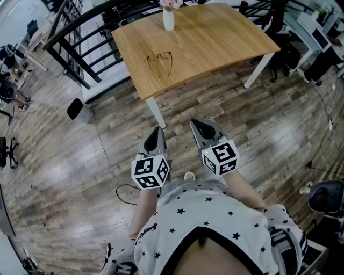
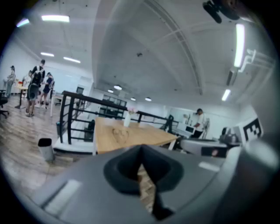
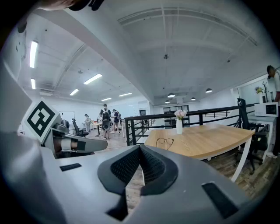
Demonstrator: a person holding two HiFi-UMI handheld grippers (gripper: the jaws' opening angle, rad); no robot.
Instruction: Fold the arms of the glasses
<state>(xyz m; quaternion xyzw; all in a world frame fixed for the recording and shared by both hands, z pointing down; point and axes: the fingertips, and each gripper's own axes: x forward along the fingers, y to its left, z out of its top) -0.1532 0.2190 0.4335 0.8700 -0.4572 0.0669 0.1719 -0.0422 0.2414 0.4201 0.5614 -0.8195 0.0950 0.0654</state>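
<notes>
A pair of thin dark-framed glasses lies on the wooden table with both arms spread open, near the table's front left part. The glasses show small in the right gripper view, and the glasses are faint in the left gripper view. My left gripper and right gripper hang side by side over the floor, well short of the table. Both are shut with nothing between the jaws.
A white vase with pink flowers stands at the table's far edge. A black railing runs left of the table, with a small bin on the floor beside it. Office chairs stand at the right. People stand far off.
</notes>
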